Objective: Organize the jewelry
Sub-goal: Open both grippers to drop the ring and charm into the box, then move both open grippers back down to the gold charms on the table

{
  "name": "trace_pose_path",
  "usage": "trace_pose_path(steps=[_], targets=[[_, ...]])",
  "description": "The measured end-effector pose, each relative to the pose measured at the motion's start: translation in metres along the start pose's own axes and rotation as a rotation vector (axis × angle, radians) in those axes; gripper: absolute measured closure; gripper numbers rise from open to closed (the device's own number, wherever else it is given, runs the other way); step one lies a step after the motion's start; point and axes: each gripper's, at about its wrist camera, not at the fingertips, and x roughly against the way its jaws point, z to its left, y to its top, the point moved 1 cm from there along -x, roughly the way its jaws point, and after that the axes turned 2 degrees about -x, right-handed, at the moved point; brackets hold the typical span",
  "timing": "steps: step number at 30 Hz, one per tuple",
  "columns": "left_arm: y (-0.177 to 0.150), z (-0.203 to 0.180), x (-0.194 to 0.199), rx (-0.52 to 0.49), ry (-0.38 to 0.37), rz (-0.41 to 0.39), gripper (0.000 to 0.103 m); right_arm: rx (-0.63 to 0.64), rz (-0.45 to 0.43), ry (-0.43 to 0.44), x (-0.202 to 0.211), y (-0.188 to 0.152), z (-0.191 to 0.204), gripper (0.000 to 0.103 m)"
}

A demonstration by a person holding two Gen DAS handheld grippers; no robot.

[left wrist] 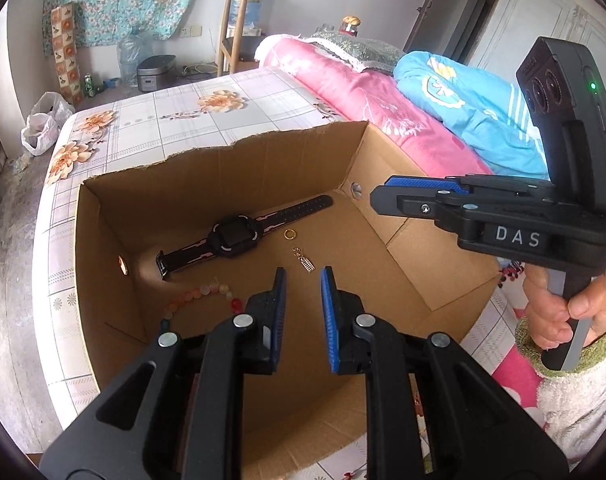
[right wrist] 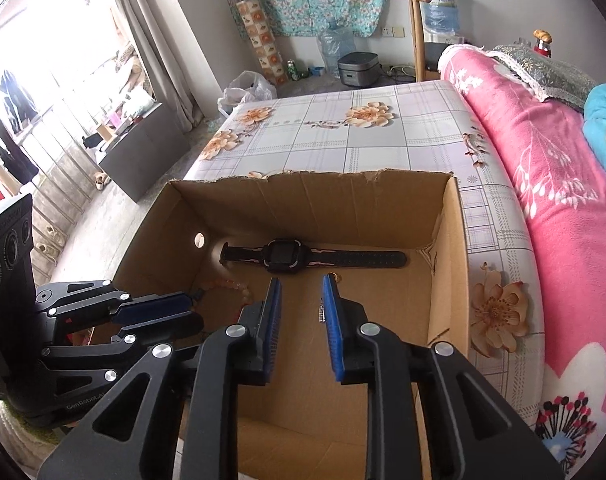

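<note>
Everything I can see of the jewelry already lies on the floor of the open brown cardboard box (left wrist: 115,216), which sits on the bed's checked, flower-printed sheet (left wrist: 183,116), so I judge this to be the pause after a drop-off, with both tools empty above the box.

Going left to right inside it: a string of pale pink and orange beads (left wrist: 207,296) curls in the near left corner, a black wristwatch with pink-patterned strap (left wrist: 233,236) lies flat along the far wall, a small gold ring (left wrist: 290,234) sits just in front of the watch, and a tiny gold charm on a short chain (left wrist: 305,262) lies just beside the ring.

The left gripper (left wrist: 303,292) hovers over the box with its blue-padded fingers (left wrist: 330,320) released, a clear gap between them and nothing held. The right gripper (right wrist: 301,308) is likewise slack and empty, held by a hand (left wrist: 571,308) in a fluffy white sleeve.

No further piece shows outside the box, so the next move probably means withdrawing and looking around the bed.

The box's tall walls and torn far rim crowd any reach, and the two tools hang close together. A pink floral quilt (right wrist: 543,152) and blue bedding (left wrist: 475,112) lie to the right.
</note>
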Motion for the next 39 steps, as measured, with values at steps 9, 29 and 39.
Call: trace_pose_path(steps=[9, 29, 39], targets=[[-0.041, -0.022, 0.073, -0.086, -0.034, -0.198, 0.085, -0.029, -0.126, 0.021, 0.071, -0.044, -0.001, 0.081], [-0.162, -0.067, 0.011, -0.146, -0.117, -0.088, 0.079, -0.164, 0.001, 0.1, 0.038, -0.203, 0.005, 0.081], [-0.161, -0.082, -0.038, -0.309, 0.015, 0.014, 0.079, -0.167, 0.076, 0.085, 0.004, -0.219, 0.012, 0.081]])
